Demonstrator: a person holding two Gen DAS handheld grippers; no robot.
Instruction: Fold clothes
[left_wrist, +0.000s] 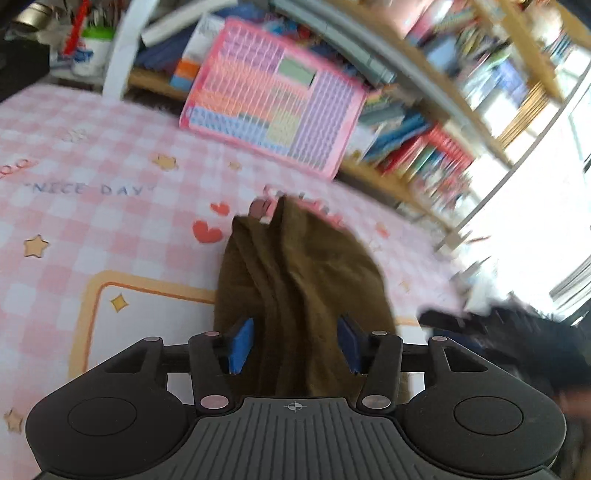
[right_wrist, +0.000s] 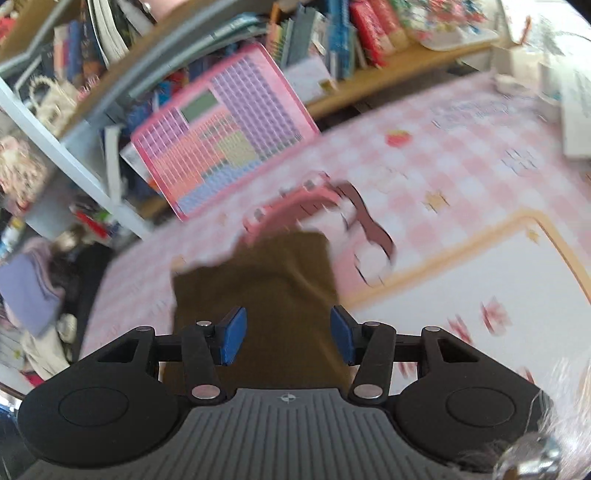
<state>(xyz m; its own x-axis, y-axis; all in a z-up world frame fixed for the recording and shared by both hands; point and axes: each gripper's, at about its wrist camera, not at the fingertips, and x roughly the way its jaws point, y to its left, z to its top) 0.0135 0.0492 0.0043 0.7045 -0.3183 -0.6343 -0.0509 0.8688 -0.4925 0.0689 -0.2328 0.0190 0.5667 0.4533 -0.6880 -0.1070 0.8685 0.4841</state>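
An olive-brown garment (left_wrist: 295, 273) lies bunched in folds on the pink checked table cover (left_wrist: 92, 147). My left gripper (left_wrist: 295, 341) stands open over its near end; the blue pads (left_wrist: 242, 345) sit apart on either side of the cloth without pressing it. In the right wrist view the same olive-brown garment (right_wrist: 266, 288) stretches flatter, away from me. My right gripper (right_wrist: 288, 334) is open too, its blue pads (right_wrist: 232, 336) spread wide, with the cloth running between them and nothing clamped. Both views are blurred.
A pink grid-patterned board (left_wrist: 273, 110) leans against the bookshelf (left_wrist: 443, 140) at the table's far edge; the same board (right_wrist: 221, 136) shows in the right wrist view. A dark object (left_wrist: 517, 343) sits at the right. A pink printed figure (right_wrist: 325, 206) lies beyond the garment.
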